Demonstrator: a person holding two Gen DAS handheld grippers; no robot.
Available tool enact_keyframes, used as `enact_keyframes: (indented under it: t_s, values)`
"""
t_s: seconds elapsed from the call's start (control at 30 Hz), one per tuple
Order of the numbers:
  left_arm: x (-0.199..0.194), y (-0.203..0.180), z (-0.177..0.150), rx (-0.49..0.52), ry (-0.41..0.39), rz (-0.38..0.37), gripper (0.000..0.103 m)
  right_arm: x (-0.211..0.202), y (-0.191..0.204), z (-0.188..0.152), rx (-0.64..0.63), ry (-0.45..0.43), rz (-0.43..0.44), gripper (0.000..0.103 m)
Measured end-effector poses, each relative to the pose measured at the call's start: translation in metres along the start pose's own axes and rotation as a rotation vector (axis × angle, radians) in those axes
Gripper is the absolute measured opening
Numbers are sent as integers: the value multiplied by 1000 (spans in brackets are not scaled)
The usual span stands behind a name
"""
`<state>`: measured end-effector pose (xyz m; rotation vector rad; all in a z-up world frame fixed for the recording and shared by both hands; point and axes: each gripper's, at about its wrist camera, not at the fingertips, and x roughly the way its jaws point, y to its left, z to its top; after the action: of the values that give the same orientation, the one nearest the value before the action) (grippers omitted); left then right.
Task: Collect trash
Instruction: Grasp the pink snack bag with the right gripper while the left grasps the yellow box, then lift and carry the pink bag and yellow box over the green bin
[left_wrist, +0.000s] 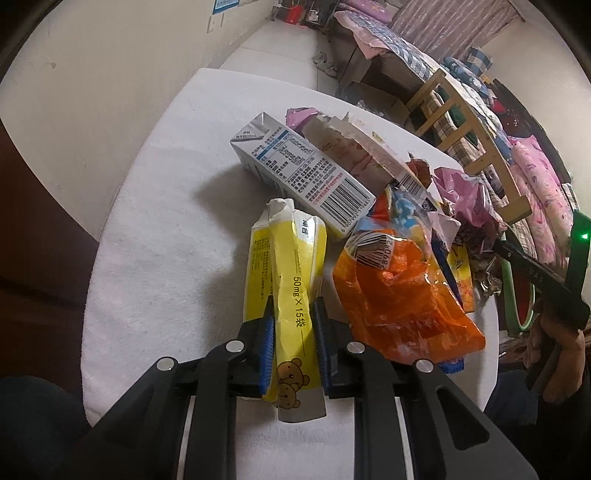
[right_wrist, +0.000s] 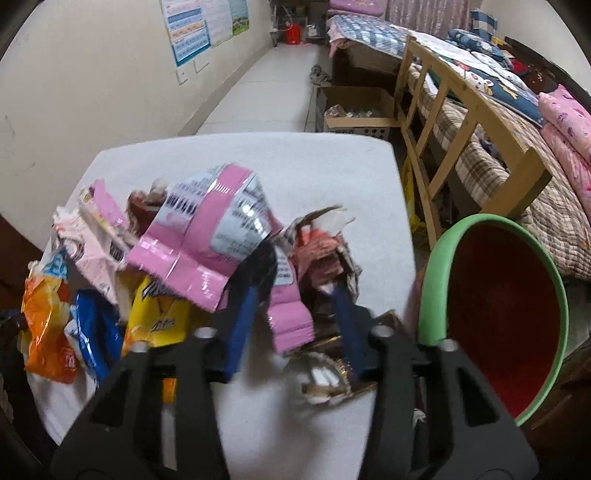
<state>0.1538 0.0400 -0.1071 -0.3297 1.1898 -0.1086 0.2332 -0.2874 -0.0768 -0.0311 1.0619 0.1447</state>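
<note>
Gathering wrappers off the white table (right_wrist: 332, 166), we judge ourselves to be at the grasping step, with both tools loaded and nothing yet dropped. Just off the table's right edge stands the bin (right_wrist: 495, 295), green-rimmed and red inside; as far as we can see into it, it holds nothing. Most of the litter sits heaped toward the right side of the table: a milk carton (left_wrist: 295, 166) lies flat at the far end of the pile, with a torn paper packet leaning against it, and an orange bag (left_wrist: 399, 302) is nearer the front edge. Our left gripper (left_wrist: 293, 332) pinches a flattened yellow box (left_wrist: 291, 266), its blue pads pressed against both sides. Our right gripper (right_wrist: 295, 291) has its jaws drawn in around a pink wrapper (right_wrist: 207, 236) and a crumpled scrap beside it; the picture is blurred, so we cannot tell how firmly the pads bite. Next, we think, each load must swing over the green rim before the jaws let go, or the light wrappers may slip out over the table.
</note>
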Motion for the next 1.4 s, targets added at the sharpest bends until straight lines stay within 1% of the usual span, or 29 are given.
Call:
enact_keyframes:
  t_s: [0.03,0.13,0.27,0.5,0.67,0.8,1.0,1.4]
  values:
    - [-1,0,-1,0,0,-2,17,0,2,-2,-1,7,5,23]
    - [-3,0,-3,-1,-1,-3,17,2,2,-7,23,24,62,23]
    - [-7,2,-5,-3,-8,-3,16,3,1,-13,45,36,83,22]
    - [-23,-2,-4,23,-47,0,16,-24,10,-19,41,-4,99,22]
    - [-42,-5,-5,47,-84,9,16,-49,14,-21,44,-48,106,22]
    - [-57,-4,-6,54,-111,21,16,-67,17,-22,42,-79,113,22]
    - [-76,-2,-8,56,-138,15,16,-91,21,-20,35,-122,125,22]
    - [-110,-32,-8,106,-194,-9,16,-140,23,-27,42,-191,144,22]
